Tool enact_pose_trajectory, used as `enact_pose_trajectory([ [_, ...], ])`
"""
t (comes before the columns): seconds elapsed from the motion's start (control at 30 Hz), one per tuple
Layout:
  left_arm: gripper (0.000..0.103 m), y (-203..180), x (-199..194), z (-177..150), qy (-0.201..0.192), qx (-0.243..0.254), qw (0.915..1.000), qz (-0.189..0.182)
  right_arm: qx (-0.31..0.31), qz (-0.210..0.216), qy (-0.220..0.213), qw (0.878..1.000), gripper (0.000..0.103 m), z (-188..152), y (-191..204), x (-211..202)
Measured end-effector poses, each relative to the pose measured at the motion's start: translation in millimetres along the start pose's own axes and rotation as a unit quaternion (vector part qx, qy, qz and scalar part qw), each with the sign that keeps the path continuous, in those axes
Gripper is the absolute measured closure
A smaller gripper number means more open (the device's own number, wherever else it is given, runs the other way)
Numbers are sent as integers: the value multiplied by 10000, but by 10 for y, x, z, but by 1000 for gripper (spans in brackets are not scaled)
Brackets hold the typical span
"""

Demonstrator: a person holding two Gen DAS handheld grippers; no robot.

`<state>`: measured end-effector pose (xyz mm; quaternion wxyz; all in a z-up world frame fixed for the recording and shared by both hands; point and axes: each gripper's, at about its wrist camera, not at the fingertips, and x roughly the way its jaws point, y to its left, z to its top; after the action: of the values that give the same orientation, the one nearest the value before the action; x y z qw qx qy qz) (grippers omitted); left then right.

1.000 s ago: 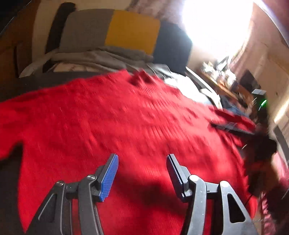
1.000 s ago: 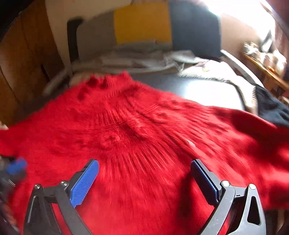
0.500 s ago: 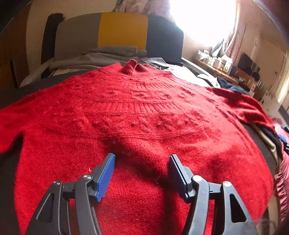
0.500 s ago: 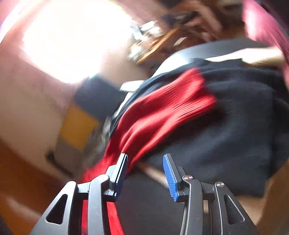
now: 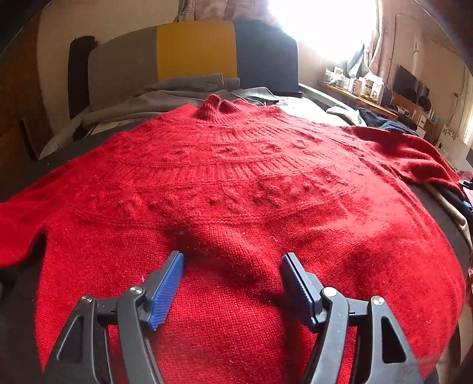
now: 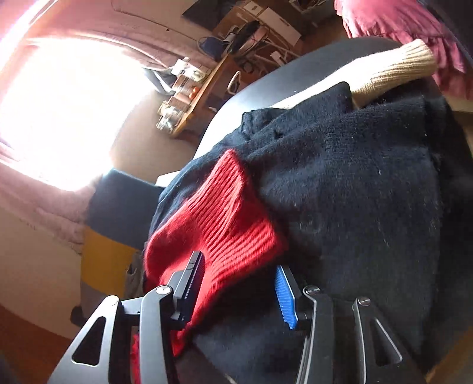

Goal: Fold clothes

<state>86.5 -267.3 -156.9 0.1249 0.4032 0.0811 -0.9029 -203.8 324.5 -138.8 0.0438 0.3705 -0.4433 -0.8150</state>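
A red knitted sweater (image 5: 236,183) lies spread flat on a dark surface, its collar (image 5: 215,107) at the far side and its right sleeve (image 5: 414,156) stretched out to the right. My left gripper (image 5: 232,265) hovers over the sweater's lower body. Its jaws are opening and grip nothing. In the right wrist view, which is rolled sideways, the sleeve's ribbed red cuff (image 6: 224,206) rests on a black knit garment (image 6: 354,192). My right gripper (image 6: 239,280) stands half open around the cuff's near edge; a dark gap shows beside the blue pad.
Grey, yellow and dark blue cushions (image 5: 195,47) stand behind the sweater, with grey clothes (image 5: 165,94) heaped in front of them. A beige ribbed sleeve (image 6: 396,71) and pink cloth (image 6: 399,17) lie beyond the black garment. A cluttered shelf (image 5: 354,85) runs under the bright window.
The right gripper swung from over the sweater's body out to the right sleeve's cuff, rolling sideways, and its jaws narrowed. The left gripper's jaws spread wider and it shifted slightly over the sweater.
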Motion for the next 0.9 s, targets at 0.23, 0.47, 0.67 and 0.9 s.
enact_pose_trajectory([
  [0.23,33,16,-10,-4,-17,-46,10000,-83,-242,-151,-9,9996,87,16,8,-6],
  [0.47,32,11,-3,0,-14,-37,10000,-90,370,510,45,9980,87,-19,-198,10],
  [0.67,31,-3,9,3,1,14,10000,-50,877,881,-4,9922,85,-70,-320,7],
  [0.9,30,-8,13,0,1,18,10000,-53,1014,1214,-82,9874,52,-208,-316,-143],
])
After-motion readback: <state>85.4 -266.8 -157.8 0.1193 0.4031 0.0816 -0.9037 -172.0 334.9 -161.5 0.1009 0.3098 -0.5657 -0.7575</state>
